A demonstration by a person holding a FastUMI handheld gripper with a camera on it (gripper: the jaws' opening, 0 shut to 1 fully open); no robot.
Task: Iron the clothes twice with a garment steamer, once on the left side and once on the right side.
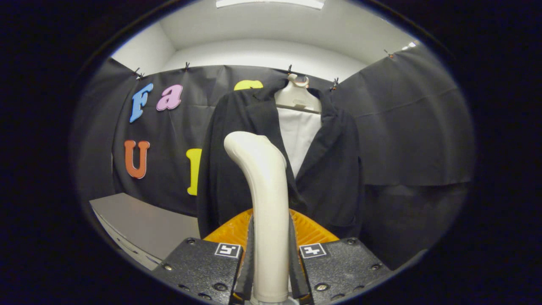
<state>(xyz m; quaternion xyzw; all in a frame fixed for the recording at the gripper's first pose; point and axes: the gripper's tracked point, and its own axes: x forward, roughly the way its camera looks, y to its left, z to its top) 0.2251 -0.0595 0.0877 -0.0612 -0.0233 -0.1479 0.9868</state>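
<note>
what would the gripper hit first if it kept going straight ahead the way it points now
Most likely the black jacket on its hanger. The gripper is shut on the steamer, whose head would touch before the fingers; the gap is hard to judge.

Your tongs clamp the steamer handle between them | jacket hangs on hanger beyond | tabletop left of jacket

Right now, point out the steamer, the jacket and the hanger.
steamer (264, 178): gripper view, cream handle above the hand-held gripper (271, 271) fingers clamping it.
jacket (334, 178): gripper view, dark front panel.
hanger (296, 99): gripper view, white shoulder.
</note>
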